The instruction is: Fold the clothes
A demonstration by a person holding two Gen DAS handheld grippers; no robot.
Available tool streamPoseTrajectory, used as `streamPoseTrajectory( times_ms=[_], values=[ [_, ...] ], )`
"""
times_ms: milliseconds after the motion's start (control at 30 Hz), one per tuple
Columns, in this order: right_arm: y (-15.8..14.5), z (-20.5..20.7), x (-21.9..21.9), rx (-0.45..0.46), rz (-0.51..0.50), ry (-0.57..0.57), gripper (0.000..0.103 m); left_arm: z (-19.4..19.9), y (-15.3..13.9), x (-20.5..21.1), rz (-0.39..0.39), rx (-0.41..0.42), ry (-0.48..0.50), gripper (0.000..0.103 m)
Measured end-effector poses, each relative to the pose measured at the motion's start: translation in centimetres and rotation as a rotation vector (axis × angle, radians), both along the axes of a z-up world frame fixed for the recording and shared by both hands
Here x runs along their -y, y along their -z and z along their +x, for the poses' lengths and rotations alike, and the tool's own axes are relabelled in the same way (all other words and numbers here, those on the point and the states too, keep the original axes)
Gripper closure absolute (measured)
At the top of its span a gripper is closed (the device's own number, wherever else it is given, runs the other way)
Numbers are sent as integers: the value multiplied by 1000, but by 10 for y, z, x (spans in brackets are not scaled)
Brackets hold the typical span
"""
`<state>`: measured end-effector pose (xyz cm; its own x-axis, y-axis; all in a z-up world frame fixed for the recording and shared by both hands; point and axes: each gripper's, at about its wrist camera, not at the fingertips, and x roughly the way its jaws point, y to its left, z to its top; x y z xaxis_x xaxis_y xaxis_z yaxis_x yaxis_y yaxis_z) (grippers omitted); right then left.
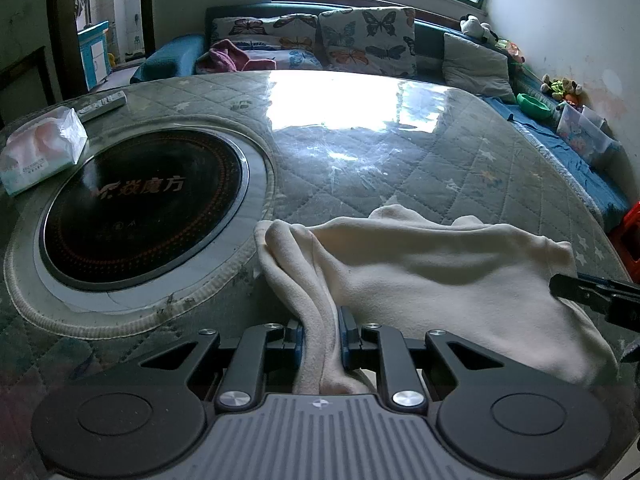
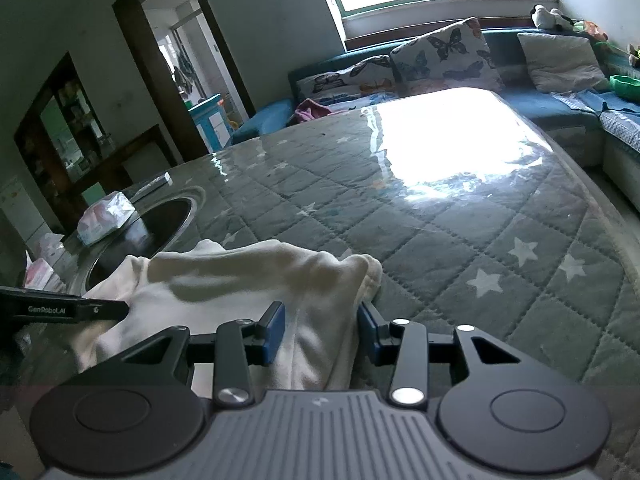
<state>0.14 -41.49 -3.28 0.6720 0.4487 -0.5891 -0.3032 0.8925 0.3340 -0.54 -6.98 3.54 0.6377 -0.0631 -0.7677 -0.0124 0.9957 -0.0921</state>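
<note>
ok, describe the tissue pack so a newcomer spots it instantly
Find the round black cooktop set into the quilted table. The tissue pack sits on its far-left rim. It is soft, crinkly and white-pink, unlike the slim grey remote lying just behind it.

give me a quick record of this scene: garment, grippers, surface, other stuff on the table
garment: cream garment, bunched, unfolded, near table edge
left hand-held gripper: shut on a fold of the garment
right hand-held gripper: garment between its pads, grip unclear
surface: quilted star-print table cover under clear sheet
other: round black cooktop, tissue pack, remote
</note>
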Motion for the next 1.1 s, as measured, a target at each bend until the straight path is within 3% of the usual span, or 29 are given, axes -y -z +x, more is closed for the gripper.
streamPoseTrajectory(
  times_ms=[300,467,767,1100],
  values=[
    [2,8,-4,6,-1,5,64,1,1,-2,-3,-1,-2,85],
    [-3,6,-13,19,-6,-12,90,3,-1,-1,8,5,4,85],
    [-30,-12,-6,112,-21,15,91,12,-17,14,20,53,63,87],
    [-58,-15,31,183,-122,139,91,46,-24,71,-4,103,199,87]
  ],
)
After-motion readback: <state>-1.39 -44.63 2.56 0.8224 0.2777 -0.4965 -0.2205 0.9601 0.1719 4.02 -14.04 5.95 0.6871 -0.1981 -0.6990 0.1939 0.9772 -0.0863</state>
